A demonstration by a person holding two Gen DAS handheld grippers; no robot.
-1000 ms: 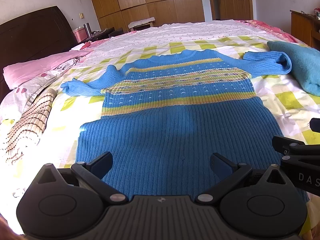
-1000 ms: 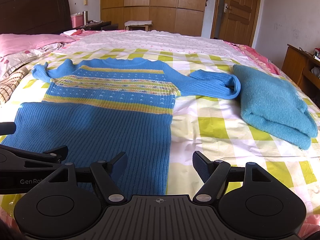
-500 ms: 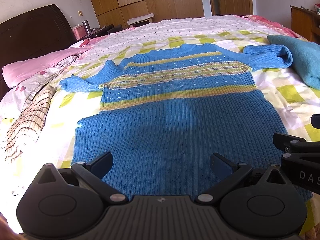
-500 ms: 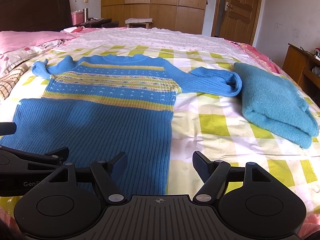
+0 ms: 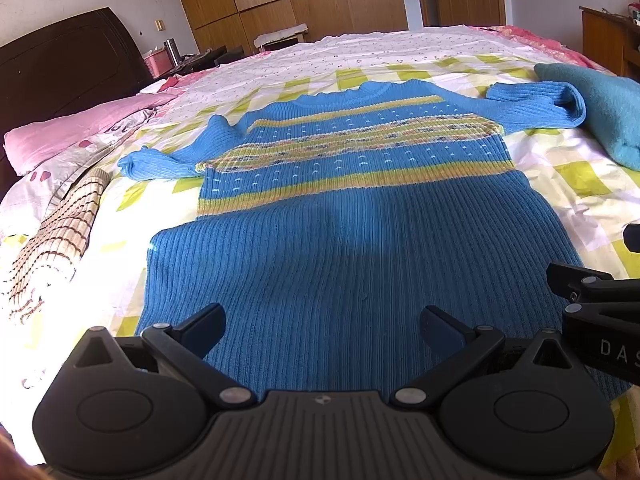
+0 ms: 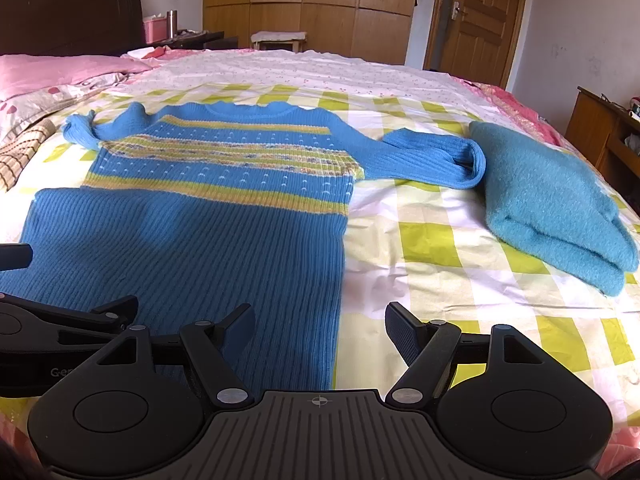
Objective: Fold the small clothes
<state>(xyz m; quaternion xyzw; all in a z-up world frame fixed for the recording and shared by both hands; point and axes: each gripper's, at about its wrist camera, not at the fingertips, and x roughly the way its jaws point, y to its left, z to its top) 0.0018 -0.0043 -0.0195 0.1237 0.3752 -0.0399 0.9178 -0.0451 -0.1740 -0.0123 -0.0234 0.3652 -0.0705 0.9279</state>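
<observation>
A blue knit sweater [image 5: 352,240] with yellow patterned bands lies flat on the bed, collar at the far end, both sleeves folded back on themselves. It also shows in the right wrist view [image 6: 192,232]. My left gripper [image 5: 322,326] is open and empty above the sweater's hem. My right gripper [image 6: 320,332] is open and empty above the hem's right corner, its left finger over the sweater and its right finger over the sheet. Each gripper shows at the edge of the other's view.
A folded teal sweater [image 6: 552,204] lies to the right of the blue one, near its right sleeve [image 6: 436,156]. Pink pillows [image 5: 80,128] and a brown checked cloth [image 5: 52,240] lie at the left. A wooden cabinet [image 6: 600,128] stands at the right.
Both cameras have risen and tilted slightly, so the sweater sits lower in view. Both grippers stay open and the sweater has not moved.
</observation>
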